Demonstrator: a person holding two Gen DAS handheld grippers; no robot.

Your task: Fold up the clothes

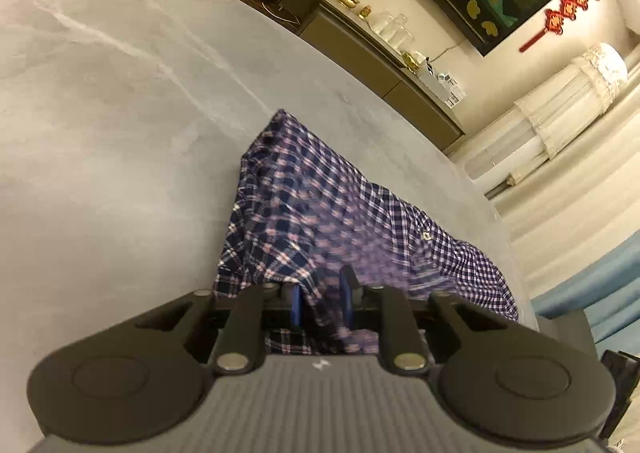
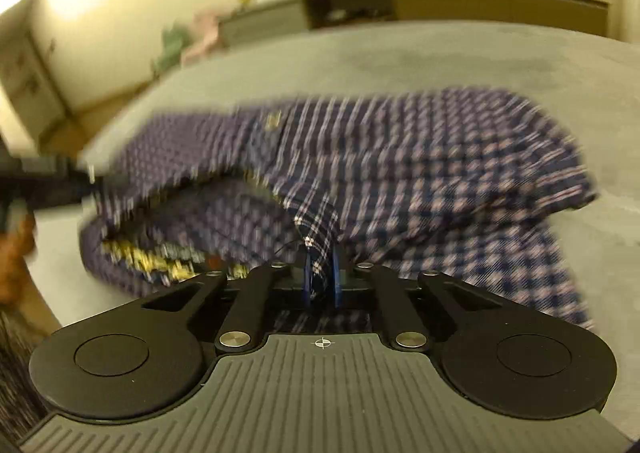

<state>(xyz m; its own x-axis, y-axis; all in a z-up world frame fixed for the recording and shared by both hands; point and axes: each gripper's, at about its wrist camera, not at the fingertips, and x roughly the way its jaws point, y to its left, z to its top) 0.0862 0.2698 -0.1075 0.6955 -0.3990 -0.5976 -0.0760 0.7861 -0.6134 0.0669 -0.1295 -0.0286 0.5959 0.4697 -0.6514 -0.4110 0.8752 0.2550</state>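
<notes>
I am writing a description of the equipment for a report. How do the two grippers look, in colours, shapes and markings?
Both look alike. The left gripper and the right gripper have blue finger pads, black linkage arms with silver round rivets, and two large black round discs at the sides. The body is grey with ribbed grooves and a small white mark at the front centre. No cables or sleeves are visible.

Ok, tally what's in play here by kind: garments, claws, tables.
Plaid garment: 1
Claws: 2, the left claw with fabric between its parted fingers, the right claw pinched on a fold of the garment
Grey table: 1
Total: 4
</notes>
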